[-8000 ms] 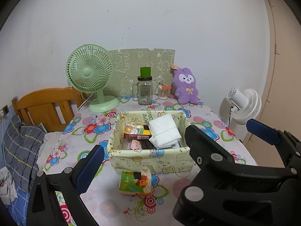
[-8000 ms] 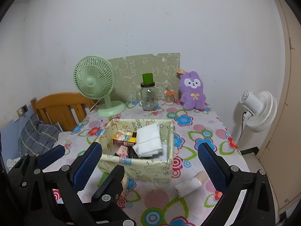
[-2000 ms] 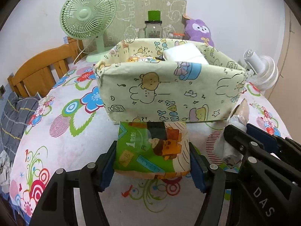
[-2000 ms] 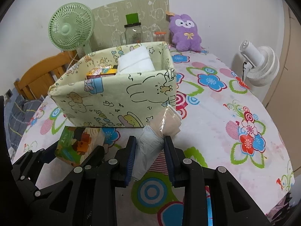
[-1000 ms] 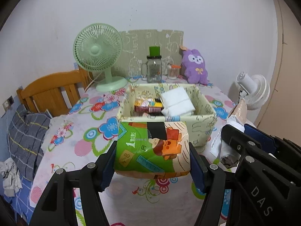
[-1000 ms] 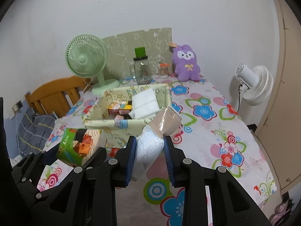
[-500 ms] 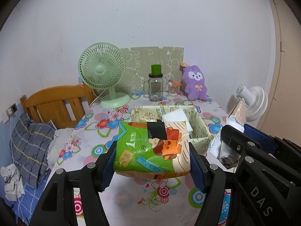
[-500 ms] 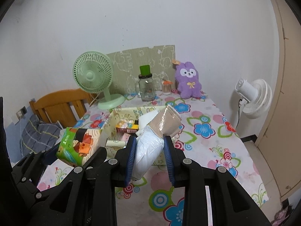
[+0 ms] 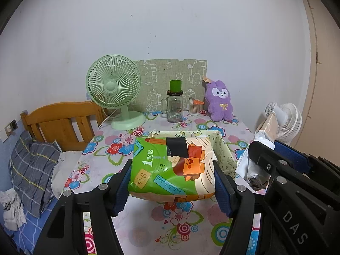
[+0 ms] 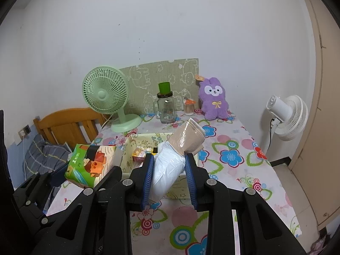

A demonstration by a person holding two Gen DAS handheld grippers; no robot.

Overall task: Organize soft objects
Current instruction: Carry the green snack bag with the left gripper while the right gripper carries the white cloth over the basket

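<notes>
Tissue pack [image 9: 172,165], the green printed one, sits squeezed between the blue pads of my left gripper [image 9: 172,182], held by its two short sides so it hangs flat and wide above the flowered table [image 10: 238,148]; that broad grip looks right to me for lowering it level into the fabric box [image 10: 136,142] without it folding. My right gripper [image 10: 169,174] is clamped on a soft wrapped roll [image 10: 170,165], white at the near end and tan at the far end, which sticks out forward and upward past the fingertips. I hold it near its lower end, so I judge the free end may sag or swing as I move. Both loads hang above the near edge of the box, which stands in the middle of the table and already holds a white folded cloth and a small printed packet, as far as I can tell. Free room inside looks limited, and the two grippers sit close side by side, so I judge they should go in one at a time. Behind the box stand a green fan [image 9: 113,89], a glass jar [image 9: 174,106] with a green lid, a small pot of sticks [image 9: 194,108] and a purple plush rabbit [image 9: 218,104], all well clear. A white fan [image 10: 289,114] stands off the right edge, a wooden chair [image 9: 61,123] to the left.
</notes>
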